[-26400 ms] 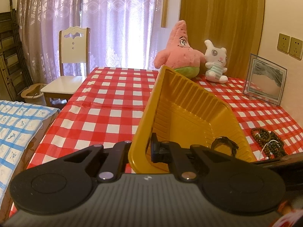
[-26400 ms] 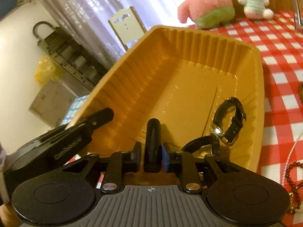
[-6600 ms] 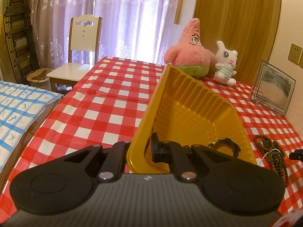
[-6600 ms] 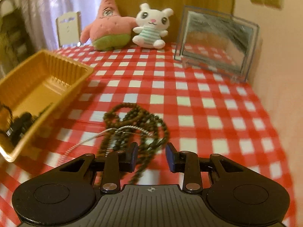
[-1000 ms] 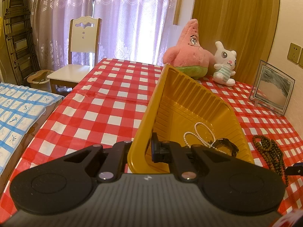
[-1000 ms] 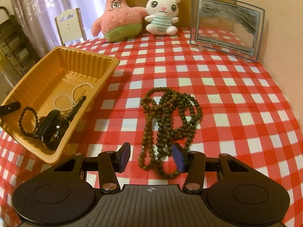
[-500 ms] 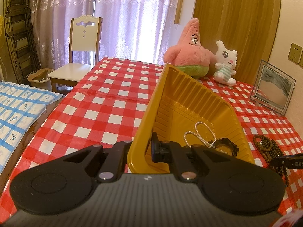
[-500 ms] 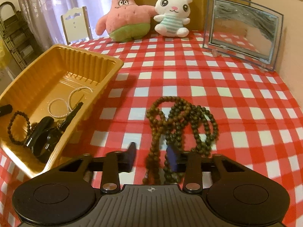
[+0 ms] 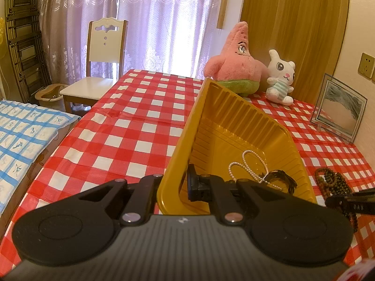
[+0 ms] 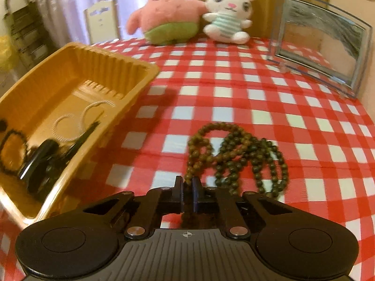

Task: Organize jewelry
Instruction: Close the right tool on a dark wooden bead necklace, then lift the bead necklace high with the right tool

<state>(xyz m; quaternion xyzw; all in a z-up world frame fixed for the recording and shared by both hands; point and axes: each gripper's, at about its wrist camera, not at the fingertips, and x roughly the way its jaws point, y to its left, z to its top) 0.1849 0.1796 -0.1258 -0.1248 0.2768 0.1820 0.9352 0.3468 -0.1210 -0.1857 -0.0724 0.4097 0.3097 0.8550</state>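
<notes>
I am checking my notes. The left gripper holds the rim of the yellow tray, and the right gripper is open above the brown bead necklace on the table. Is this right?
Not quite. The right gripper is not open: the right wrist view shows it shut on the brown bead necklace lying on the table. The left gripper does hold the rim of the yellow tray.

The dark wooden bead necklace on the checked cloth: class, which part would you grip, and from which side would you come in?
Grip the near end of the dark bead necklace, coming from the table's front edge. It lies in tangled loops, so one or two strands fit between narrow fingers, and the rest should trail. The right gripper is shut there now, while the left gripper clamps the yellow tray by its wall.
</notes>
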